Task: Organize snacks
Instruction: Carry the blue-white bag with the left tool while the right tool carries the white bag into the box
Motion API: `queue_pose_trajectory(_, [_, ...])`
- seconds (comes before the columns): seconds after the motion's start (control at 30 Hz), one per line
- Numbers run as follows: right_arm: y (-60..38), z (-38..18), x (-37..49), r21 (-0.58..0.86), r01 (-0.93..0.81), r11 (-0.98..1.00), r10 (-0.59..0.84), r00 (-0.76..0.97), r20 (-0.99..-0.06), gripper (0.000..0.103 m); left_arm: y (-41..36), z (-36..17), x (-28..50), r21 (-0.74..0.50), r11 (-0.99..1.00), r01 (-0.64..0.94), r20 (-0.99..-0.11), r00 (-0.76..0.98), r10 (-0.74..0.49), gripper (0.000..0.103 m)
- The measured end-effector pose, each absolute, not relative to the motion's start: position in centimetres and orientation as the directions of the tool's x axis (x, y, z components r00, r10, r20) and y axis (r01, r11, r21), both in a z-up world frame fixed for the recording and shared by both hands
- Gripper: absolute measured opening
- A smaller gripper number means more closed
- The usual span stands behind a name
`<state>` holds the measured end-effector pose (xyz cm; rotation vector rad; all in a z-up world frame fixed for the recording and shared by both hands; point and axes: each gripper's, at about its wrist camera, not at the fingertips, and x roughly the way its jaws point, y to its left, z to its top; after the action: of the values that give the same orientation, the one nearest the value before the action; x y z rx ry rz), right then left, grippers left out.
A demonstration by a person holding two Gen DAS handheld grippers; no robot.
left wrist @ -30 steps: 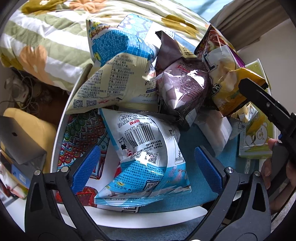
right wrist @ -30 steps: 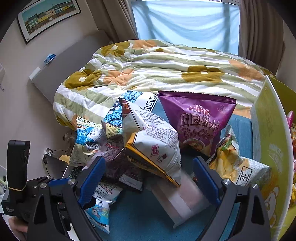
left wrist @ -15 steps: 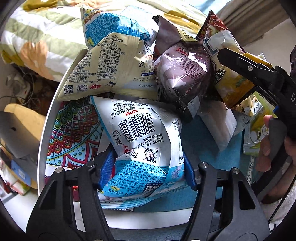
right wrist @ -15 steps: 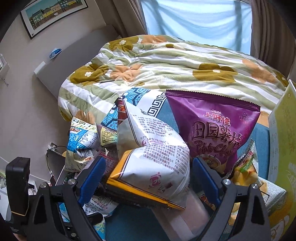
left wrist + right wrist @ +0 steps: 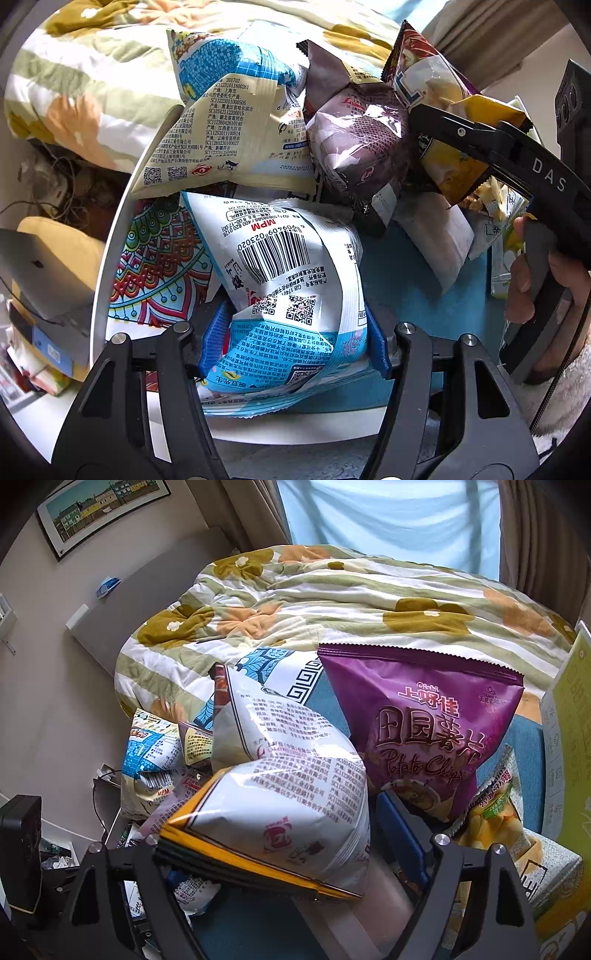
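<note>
In the left wrist view my left gripper (image 5: pixel 295 339) is shut on a white-and-blue snack bag (image 5: pixel 288 254) with a barcode; both blue pads press its sides. The bag lies on a round table (image 5: pixel 295 432). My right gripper (image 5: pixel 288 853) is closing on a white-and-yellow snack bag (image 5: pixel 291 794). Its right pad (image 5: pixel 400 834) touches the bag and the bag hides the left pad. From the left wrist view the right gripper's black finger (image 5: pixel 472 144) lies across that same bag (image 5: pixel 454 166), held by a person's hand (image 5: pixel 524 280).
A purple chips bag (image 5: pixel 424 731) stands behind, with a corn snack bag (image 5: pixel 491 812) to its right. A cream-and-blue bag (image 5: pixel 229 122), a mauve bag (image 5: pixel 354 144) and a flat white packet (image 5: pixel 436 236) crowd the table. A yellow-green box (image 5: pixel 569 738) stands at the right, a quilted bed (image 5: pixel 332 602) beyond.
My left gripper has shut on the white-and-blue bag. The right gripper has come down over the white-and-yellow bag and its jaws have narrowed onto it.
</note>
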<state>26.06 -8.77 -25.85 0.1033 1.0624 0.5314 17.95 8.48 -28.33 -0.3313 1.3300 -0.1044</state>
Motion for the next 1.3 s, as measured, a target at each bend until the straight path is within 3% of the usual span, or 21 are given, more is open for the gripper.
queue_pose_trajectory(0.13, [-8.9, -25.7, 25.9, 0.337, -0.353, 0.873, 0.463, 0.383, -0.799, 0.064, 8.7, -27.7, 17.5, -0.295, 0.950, -0.101, -0.931, 0.253, -0.263, 0.059])
queue_pose_trajectory(0.27, [-9.2, -25.1, 25.2, 0.341, -0.346, 0.874, 0.467, 0.403, -0.787, 0.061, 8.8, -26.8, 16.9, -0.274, 0.958, -0.083, -0.932, 0.267, -0.244, 0.059])
queue_pose_trajectory(0.77, [-9.6, -19.3, 21.1, 0.301, -0.335, 0.893, 0.440, 0.506, -0.742, 0.060, 10.1, -21.2, 13.7, -0.251, 0.968, -0.033, -0.904, 0.366, -0.222, 0.059])
queue_pose_trajectory(1.3, [-14.4, -13.5, 15.6, 0.304, -0.153, 0.940, 0.330, 0.631, -0.702, 0.060, 5.7, -13.2, 15.8, -0.250, 0.943, 0.220, -0.813, 0.481, -0.328, 0.059])
